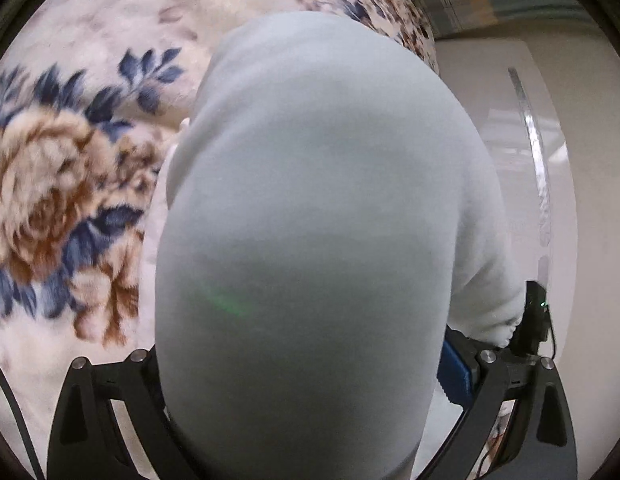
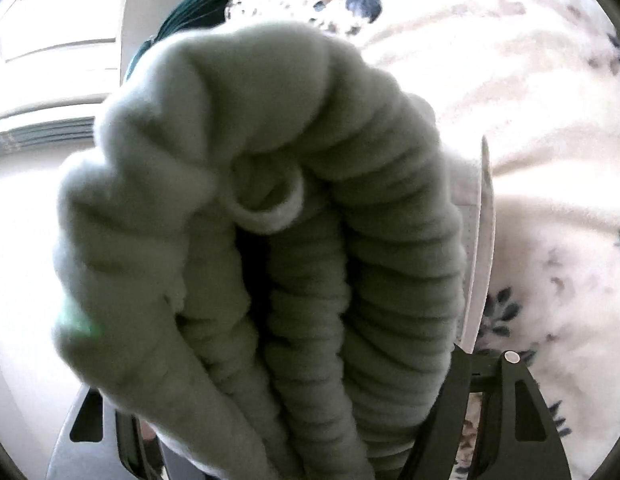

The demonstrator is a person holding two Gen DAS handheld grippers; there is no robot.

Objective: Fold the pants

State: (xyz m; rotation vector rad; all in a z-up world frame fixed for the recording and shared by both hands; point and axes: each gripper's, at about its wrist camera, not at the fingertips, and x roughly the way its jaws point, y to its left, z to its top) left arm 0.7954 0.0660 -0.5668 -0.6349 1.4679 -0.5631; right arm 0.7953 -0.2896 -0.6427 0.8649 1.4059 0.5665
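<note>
The pale grey-green fleece pants [image 1: 310,208] fill the middle of the left wrist view as a smooth bulging fold, lifted above the floral blanket. My left gripper [image 1: 305,420] is shut on the pants; its fingertips are hidden by the cloth and only the black arms show at the bottom corners. In the right wrist view the gathered, ribbed waistband [image 2: 269,240] bunches close to the lens. My right gripper [image 2: 285,432] is shut on the pants, its tips buried in the folds.
A cream plush blanket [image 1: 69,184] with blue and brown flowers lies under the pants and also shows in the right wrist view [image 2: 530,120]. A white wall or panel [image 1: 558,160] stands at the bed's edge. A bright window [image 2: 49,60] and dark green cloth [image 2: 189,4] are at the far left.
</note>
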